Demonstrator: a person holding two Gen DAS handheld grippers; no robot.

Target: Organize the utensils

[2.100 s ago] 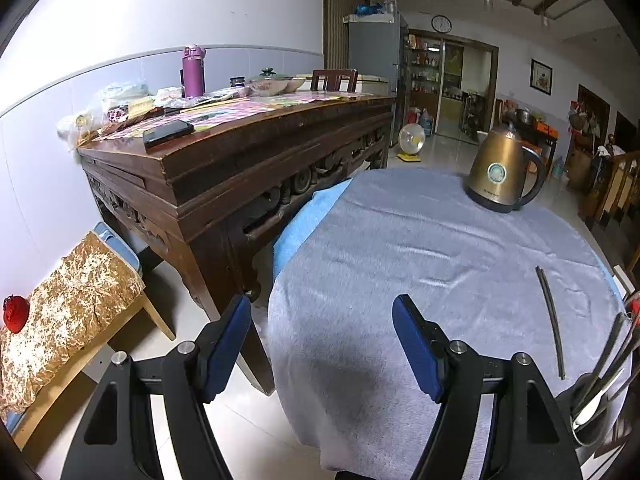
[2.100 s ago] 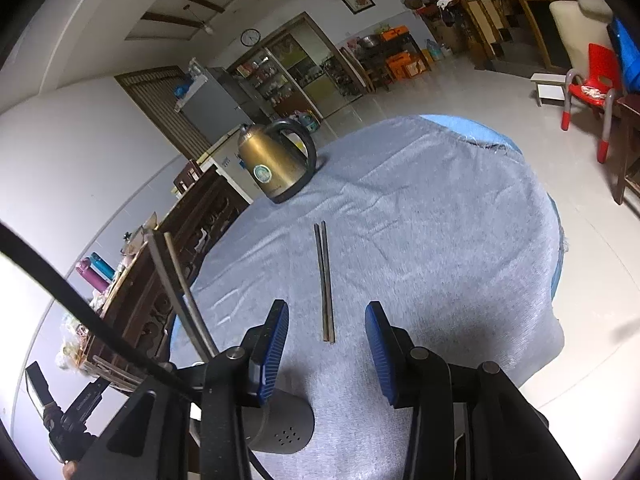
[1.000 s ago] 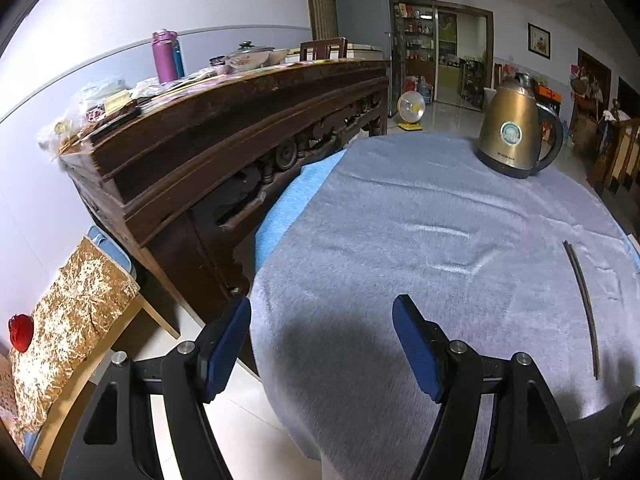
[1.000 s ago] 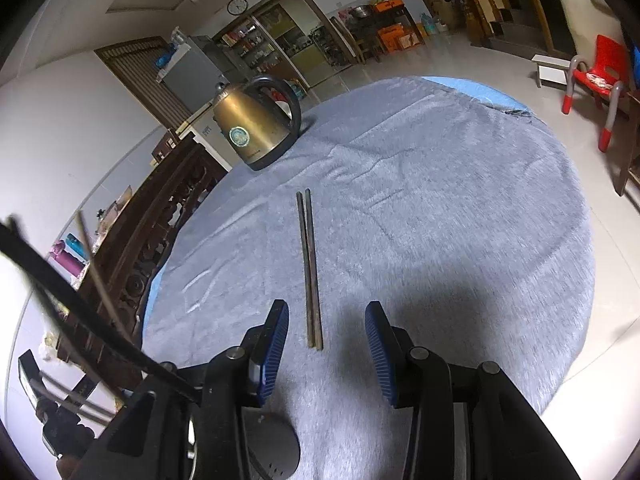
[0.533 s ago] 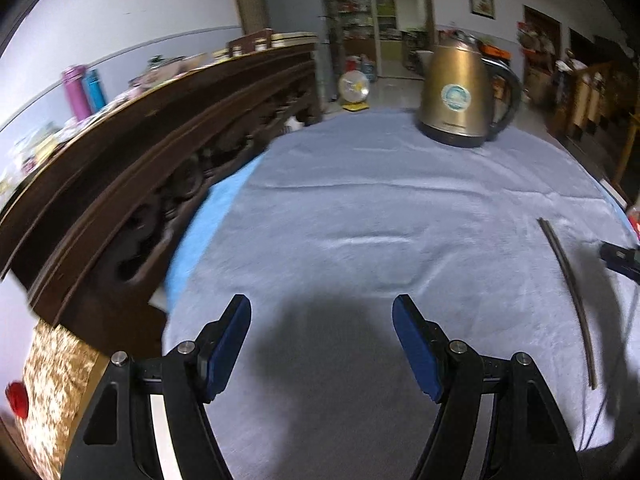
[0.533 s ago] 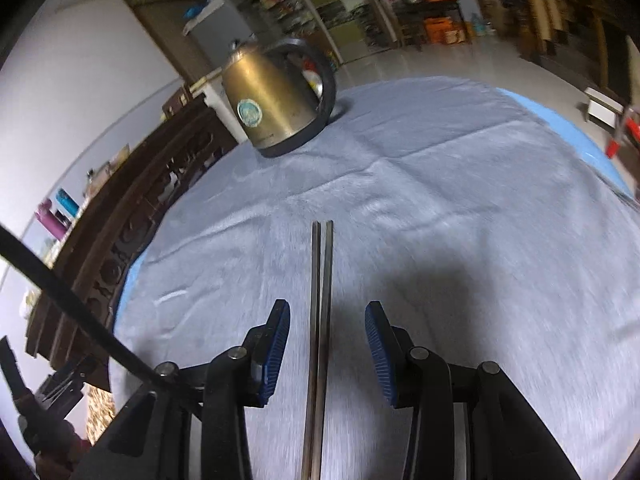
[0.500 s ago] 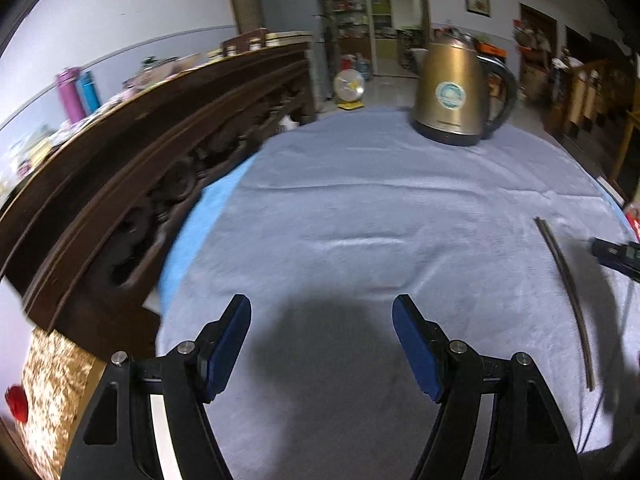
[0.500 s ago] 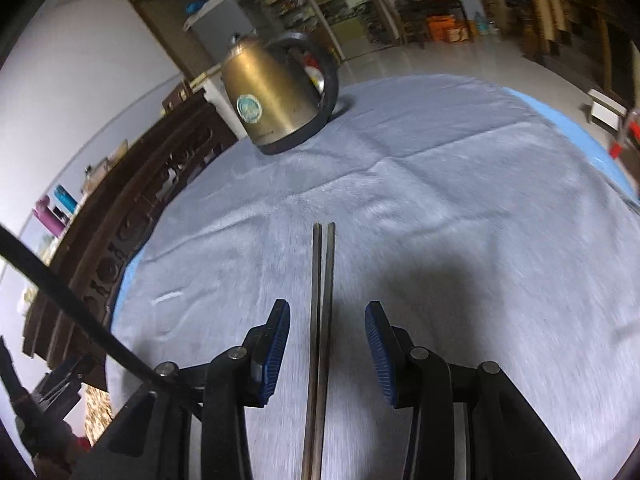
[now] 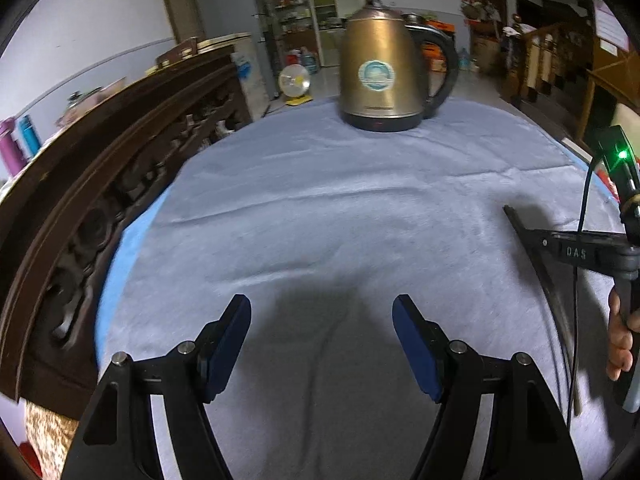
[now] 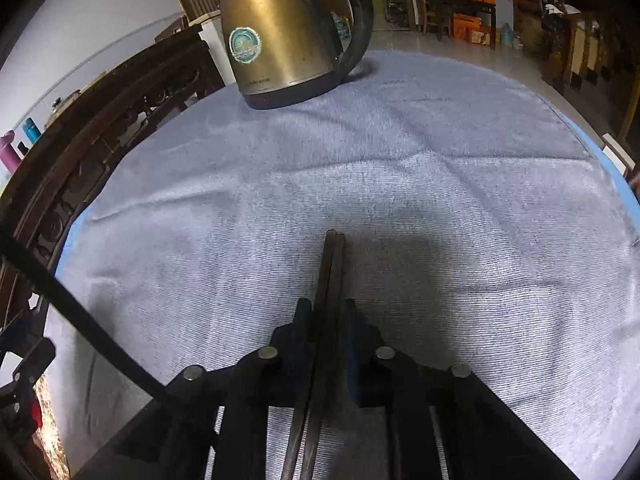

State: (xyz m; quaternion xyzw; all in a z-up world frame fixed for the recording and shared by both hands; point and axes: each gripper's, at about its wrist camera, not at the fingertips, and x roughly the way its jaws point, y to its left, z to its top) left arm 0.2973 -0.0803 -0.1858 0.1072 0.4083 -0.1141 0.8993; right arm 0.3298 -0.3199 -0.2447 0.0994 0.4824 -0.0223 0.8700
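Right gripper [image 10: 327,314] is down on the cloth [image 10: 440,208] w/ its pads closed in on the chopsticks [image 10: 331,264]. The pair runs lengthwise between the jaws, tips poking out ahead, back ends passing under the gripper body. Looks pinched, though we can't say for sure how hard the pads bite.

Left gripper [image 9: 322,338] hangs over bare cloth, jaws wide apart, nothing in them. From its view we catch the chopsticks [image 9: 538,264] off to the right w/ the right gripper's body over them.

Step in hand, as we read it: the grab on the chopsticks, first half of a pick-and-stow. No utensil holder in either view now, so where they go we can't tell from here.

Next move prob calls for a level lift. Two thin sticks held along their length can scissor or slip, so the squeeze must stay firm and the wrist steady. Cloth is soft and a bit wrinkled, may snag a tip if we drag rather than lift.

Room: kettle [image 10: 288,32] sits well ahead at the far side, well apart from the sticks. Open cloth left, right and ahead. Table edge curves round on the right, the dark carved cabinet [image 9: 100,168] is just beside the left edge. Cable [image 10: 80,320] crosses the left of the right view, so mind it on the swing.
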